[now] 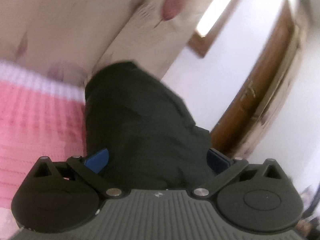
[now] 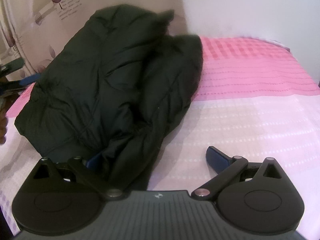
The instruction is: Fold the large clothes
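A large black puffer jacket (image 2: 112,76) lies bunched on a pink and white bed cover (image 2: 250,108), against a curtain. My right gripper (image 2: 156,160) is open at the jacket's near edge; its left finger is under a fold, its right finger (image 2: 217,159) lies on the bare cover. My left gripper (image 1: 158,160) is open with the jacket (image 1: 140,120) filling the gap between its blue fingers (image 1: 98,159). The left gripper also shows at the far left of the right wrist view (image 2: 24,81), beside the jacket.
A beige flowered curtain (image 1: 70,20) hangs behind the bed. A white wall (image 2: 250,6) stands at the right. A wooden door frame (image 1: 260,92) and a lit strip lamp (image 1: 218,8) show in the left wrist view. The pink cover (image 1: 36,130) stretches left.
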Demonstrator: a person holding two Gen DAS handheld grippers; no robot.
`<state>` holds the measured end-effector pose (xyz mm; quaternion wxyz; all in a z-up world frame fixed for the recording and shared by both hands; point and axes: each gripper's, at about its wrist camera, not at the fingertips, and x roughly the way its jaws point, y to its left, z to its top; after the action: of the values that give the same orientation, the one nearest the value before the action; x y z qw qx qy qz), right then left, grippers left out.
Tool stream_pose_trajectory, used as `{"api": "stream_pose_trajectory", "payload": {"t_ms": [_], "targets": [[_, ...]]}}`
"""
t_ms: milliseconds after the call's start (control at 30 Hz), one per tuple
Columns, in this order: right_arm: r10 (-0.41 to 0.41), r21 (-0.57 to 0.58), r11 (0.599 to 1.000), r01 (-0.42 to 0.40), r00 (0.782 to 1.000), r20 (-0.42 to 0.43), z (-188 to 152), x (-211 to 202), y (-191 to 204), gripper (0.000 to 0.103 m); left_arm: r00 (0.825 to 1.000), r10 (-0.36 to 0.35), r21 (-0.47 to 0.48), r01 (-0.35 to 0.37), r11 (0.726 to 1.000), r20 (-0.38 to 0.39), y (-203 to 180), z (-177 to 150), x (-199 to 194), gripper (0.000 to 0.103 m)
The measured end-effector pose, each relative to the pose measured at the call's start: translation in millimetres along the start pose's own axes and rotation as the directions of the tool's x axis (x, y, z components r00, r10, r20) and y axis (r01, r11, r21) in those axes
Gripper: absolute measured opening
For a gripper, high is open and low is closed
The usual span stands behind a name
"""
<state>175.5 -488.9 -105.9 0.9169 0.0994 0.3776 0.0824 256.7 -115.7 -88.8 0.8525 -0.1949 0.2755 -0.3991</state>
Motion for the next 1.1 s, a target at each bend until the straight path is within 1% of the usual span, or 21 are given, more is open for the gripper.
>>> {"api": "stream_pose_trajectory", "payload": {"t_ms": [67,133,200,233,267,367,433,533,700,767,933,1033,1100], "targets": [[0.01,0.002,1.0,-0.01,1.0,0.006,0,0,-3,0.103,0.999,0.007,-0.031,-0.008,0.999,-0.039,16,10,13,0.103],[0.018,0.005,1.0,-0.018,1.0,0.007,-1,0,-5,0.103,0.996,-0.01,-0.06,0.005,0.998,-0.09,30,18,28,0.103],[0.031,0.01,0.999,-0.031,1.0,0.006,0,0,-7,0.103,0.987,-0.007,-0.116,-0.012,0.993,-0.163,44,23,44,0.103],[0.039,0.011,0.999,-0.039,0.999,0.004,1,0,-8,0.103,0.979,-0.016,-0.137,-0.012,0.991,-0.205,48,25,52,0.103],[0.047,0.009,0.999,-0.047,0.999,0.002,2,0,-9,0.103,0.974,-0.024,-0.136,-0.007,0.991,-0.226,51,23,55,0.103],[0.106,0.03,0.994,-0.106,0.994,0.001,6,1,-17,0.103,0.969,-0.019,-0.084,-0.002,0.996,-0.247,48,23,61,0.103],[0.163,0.086,0.983,-0.165,0.986,0.022,10,1,-28,0.103,0.968,-0.015,-0.064,-0.002,0.998,-0.252,48,23,62,0.103],[0.256,0.209,0.941,-0.266,0.964,0.074,15,7,-47,0.103,0.968,-0.011,-0.058,-0.003,0.998,-0.251,49,23,61,0.103],[0.354,0.283,0.884,-0.373,0.928,0.116,32,30,-59,0.103,0.969,0.0,-0.042,-0.011,0.999,-0.249,46,25,67,0.103],[0.399,0.298,0.861,-0.412,0.911,0.106,42,46,-60,0.103,0.968,0.003,-0.028,-0.01,1.0,-0.251,44,24,67,0.103],[0.454,0.248,0.853,-0.458,0.888,0.078,59,67,-53,0.103,0.966,-0.013,-0.027,0.006,1.0,-0.257,47,24,70,0.103],[0.492,0.236,0.836,-0.494,0.867,0.074,64,74,-51,0.103,0.966,-0.037,-0.044,0.027,0.999,-0.257,51,22,73,0.103],[0.507,0.22,0.831,-0.512,0.858,0.079,66,78,-51,0.103,0.966,-0.053,-0.047,0.042,0.998,-0.253,53,20,74,0.103]]}}
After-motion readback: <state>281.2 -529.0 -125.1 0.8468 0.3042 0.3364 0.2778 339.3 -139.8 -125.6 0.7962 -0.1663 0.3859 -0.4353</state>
